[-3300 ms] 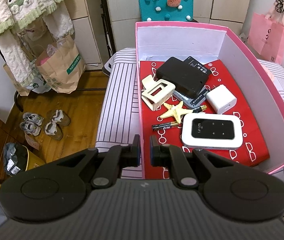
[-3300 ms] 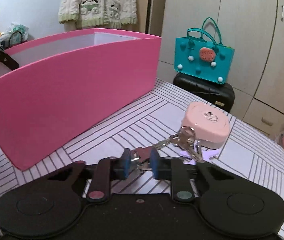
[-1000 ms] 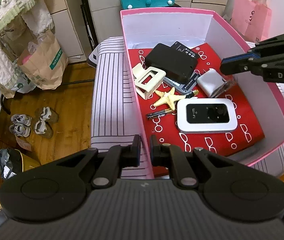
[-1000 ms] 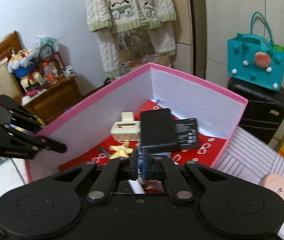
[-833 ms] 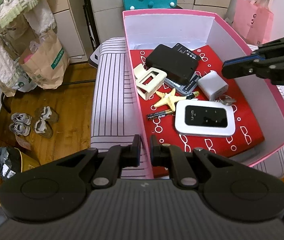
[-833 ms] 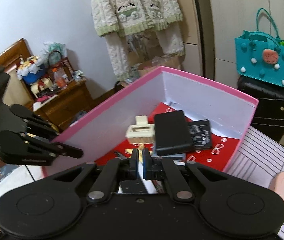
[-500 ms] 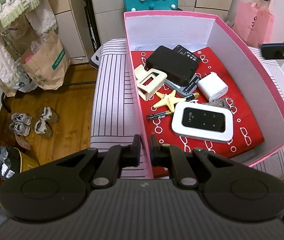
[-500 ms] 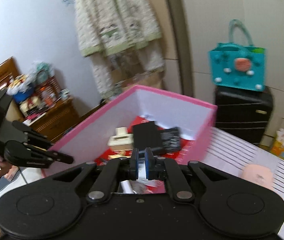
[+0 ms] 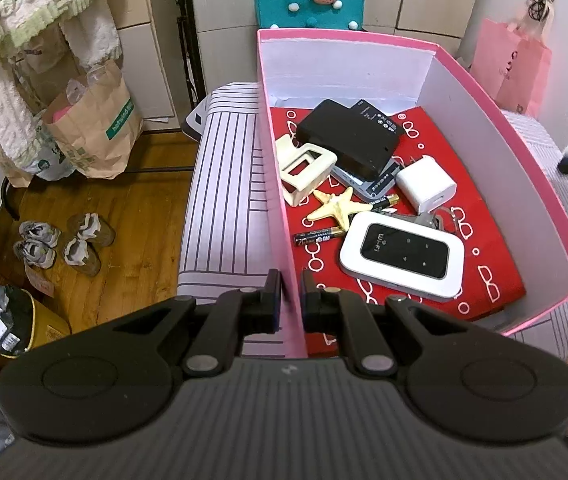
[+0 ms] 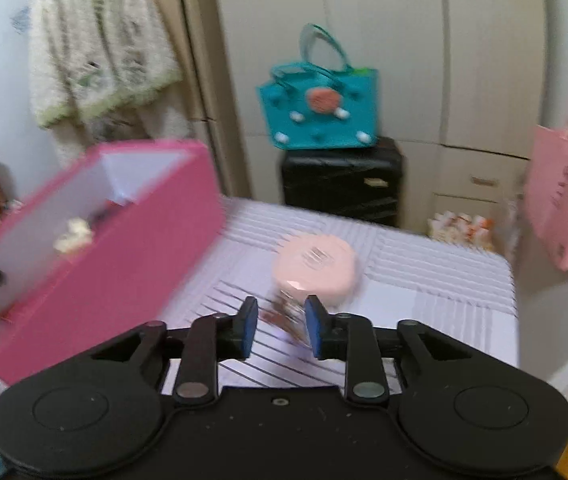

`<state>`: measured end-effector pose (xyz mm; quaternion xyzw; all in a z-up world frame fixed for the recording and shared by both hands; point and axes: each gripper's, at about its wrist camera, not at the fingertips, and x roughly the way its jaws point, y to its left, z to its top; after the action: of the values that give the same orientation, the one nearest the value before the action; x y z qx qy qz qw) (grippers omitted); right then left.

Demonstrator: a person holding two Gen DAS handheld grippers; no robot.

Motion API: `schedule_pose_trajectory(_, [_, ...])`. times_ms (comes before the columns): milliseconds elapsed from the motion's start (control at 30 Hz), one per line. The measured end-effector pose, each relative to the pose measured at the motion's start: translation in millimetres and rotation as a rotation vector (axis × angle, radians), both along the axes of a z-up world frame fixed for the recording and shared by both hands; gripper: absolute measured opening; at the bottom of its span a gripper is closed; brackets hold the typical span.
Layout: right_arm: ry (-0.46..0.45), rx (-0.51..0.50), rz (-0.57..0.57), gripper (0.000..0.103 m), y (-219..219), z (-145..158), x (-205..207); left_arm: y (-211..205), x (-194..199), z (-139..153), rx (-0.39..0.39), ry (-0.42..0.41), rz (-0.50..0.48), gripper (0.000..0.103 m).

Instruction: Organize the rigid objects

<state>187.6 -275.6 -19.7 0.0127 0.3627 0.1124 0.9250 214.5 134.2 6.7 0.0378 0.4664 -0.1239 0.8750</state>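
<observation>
My left gripper point(image 9: 291, 300) is shut on the near left wall of the pink box point(image 9: 273, 184). The box holds a white wifi router point(image 9: 402, 255), a white charger point(image 9: 426, 185), keys point(image 9: 430, 219), a starfish point(image 9: 336, 208), a battery point(image 9: 318, 236), a cream clip point(image 9: 304, 170) and black devices point(image 9: 348, 138). My right gripper point(image 10: 279, 328) is open and empty above the striped bed, close in front of a round pink case point(image 10: 314, 270). The pink box point(image 10: 99, 256) is to its left. The right wrist view is blurred.
The striped bed point(image 9: 223, 200) carries the box. A teal bag point(image 10: 320, 108) on a black suitcase point(image 10: 342, 180) and a pink paper bag point(image 10: 564, 204) stand behind. Paper bags point(image 9: 91, 120) and shoes point(image 9: 63, 242) are on the wooden floor at left.
My right gripper dropped the keys into the box beside the charger, opened, and swung out to the right over the bed toward the pink case. My left gripper kept hold of the box wall.
</observation>
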Motion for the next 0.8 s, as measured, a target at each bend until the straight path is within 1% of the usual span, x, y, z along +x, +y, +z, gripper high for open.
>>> schedule_pose_trajectory(67, [0.022, 0.016, -0.010, 0.033, -5.7, -16.2, 2.4, 0.2, -0.8, -0.7, -0.004, -0.003, 0.003, 0.008])
schedule_pose_trajectory(133, [0.035, 0.035, -0.008, 0.038, -9.3, -27.7, 5.8, 0.5, -1.5, -0.7, -0.004, -0.004, 0.007, 0.008])
schedule_pose_trajectory(267, [0.023, -0.011, 0.028, 0.044, -7.4, -40.3, 10.9, -0.8, -1.6, -0.5, 0.004, -0.001, 0.011, 0.008])
schedule_pose_trajectory(400, [0.011, -0.057, 0.072, 0.049, -2.2, -44.7, 14.7, -1.2, 0.1, 0.0, 0.007, 0.005, 0.015, 0.008])
schedule_pose_trajectory(567, [-0.014, -0.094, 0.093, 0.048, 3.6, -44.5, 17.8, -2.8, 0.2, -0.3, 0.015, 0.009, 0.021, 0.008])
schedule_pose_trajectory(633, [-0.016, -0.107, 0.101, 0.039, 6.0, -43.7, 16.0, -3.1, 0.1, -0.3, 0.016, 0.010, 0.023, 0.008])
schedule_pose_trajectory(733, [0.004, -0.136, 0.074, 0.039, 8.1, -39.8, 12.6, -3.7, 0.2, -0.3, 0.020, 0.011, 0.025, 0.008])
schedule_pose_trajectory(800, [0.016, -0.122, 0.057, 0.039, 5.3, -36.6, 8.6, -4.3, -0.1, -0.4, 0.022, 0.011, 0.025, 0.008])
